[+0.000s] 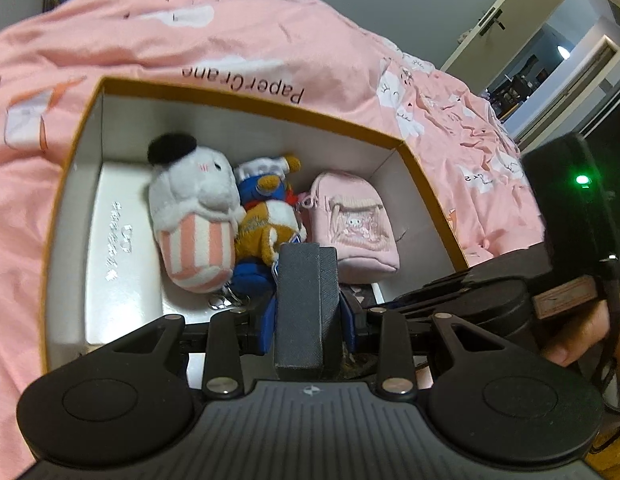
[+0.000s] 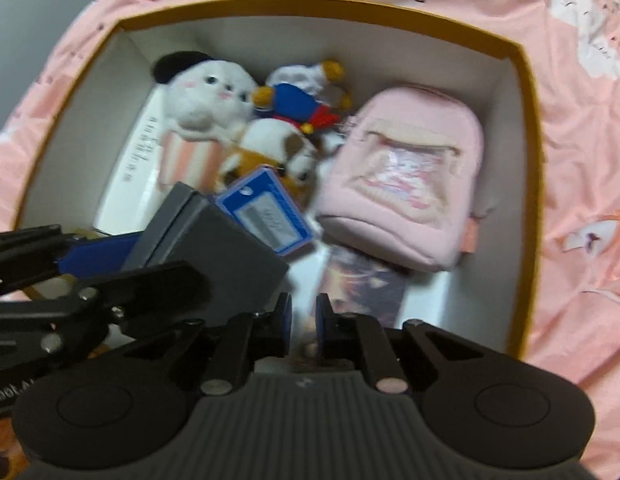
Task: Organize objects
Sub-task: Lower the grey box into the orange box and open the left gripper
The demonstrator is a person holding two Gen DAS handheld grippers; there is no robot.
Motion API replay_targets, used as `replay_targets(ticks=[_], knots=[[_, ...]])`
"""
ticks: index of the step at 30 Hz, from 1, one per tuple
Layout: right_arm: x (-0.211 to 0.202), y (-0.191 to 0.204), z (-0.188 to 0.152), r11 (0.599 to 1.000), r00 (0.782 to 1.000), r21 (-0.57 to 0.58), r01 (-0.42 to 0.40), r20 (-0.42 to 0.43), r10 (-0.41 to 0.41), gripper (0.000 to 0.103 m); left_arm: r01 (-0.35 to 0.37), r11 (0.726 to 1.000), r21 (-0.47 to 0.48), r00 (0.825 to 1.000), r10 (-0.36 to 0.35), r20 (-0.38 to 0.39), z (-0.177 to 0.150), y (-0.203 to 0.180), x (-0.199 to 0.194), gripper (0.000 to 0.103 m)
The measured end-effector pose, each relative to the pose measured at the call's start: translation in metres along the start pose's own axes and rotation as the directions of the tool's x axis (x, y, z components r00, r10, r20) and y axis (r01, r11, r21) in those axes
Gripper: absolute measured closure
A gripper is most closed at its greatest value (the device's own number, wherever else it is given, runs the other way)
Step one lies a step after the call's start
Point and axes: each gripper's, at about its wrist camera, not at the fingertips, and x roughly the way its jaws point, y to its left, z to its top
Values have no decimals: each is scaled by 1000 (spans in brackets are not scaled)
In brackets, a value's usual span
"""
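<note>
A box with an orange rim (image 1: 246,98) (image 2: 525,80) lies on a pink bedspread. It holds a white plush in a striped cup (image 1: 194,208) (image 2: 206,100), a brown and blue plush (image 1: 266,216) (image 2: 298,108) and a small pink backpack (image 1: 357,224) (image 2: 409,184). My left gripper (image 1: 308,304) is shut on a dark grey case (image 1: 306,300) (image 2: 206,236) over the box's near side. My right gripper (image 2: 304,316) is nearly shut and empty, just right of that case.
A flat white packet (image 1: 118,248) lies at the box's left and a picture card (image 2: 357,284) on the floor under the backpack. A blue tag (image 2: 266,212) hangs off the brown plush. The pink bedspread (image 1: 270,32) surrounds the box; an open door (image 1: 549,52) is at far right.
</note>
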Motion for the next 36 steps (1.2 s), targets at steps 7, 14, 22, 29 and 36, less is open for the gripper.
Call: replay_targets(ticks=[7,14,22,29,36], knots=[[17,-7,2,999,1000,35,13,-12,-12,94,-46,999,4,999,46,-13,-1,5,3,66],[9,-20,2,997,998,57,50,25,-52,91,-38,999,-34,999,38,-6,0,12,3,66],[30,-7,5,998,999,55,-9,-33,11,93,-43,998,-50,999,44,5,0,15,0,66],[26,-28,5,994,997,76,76,-34,-74,98,51,995,-86,997,-46,57,3,15,-12,66],[-2,-25,3,998,998,48,46,51,-48,93,178,967,-185,984,-169,60,5,13,-2,66]])
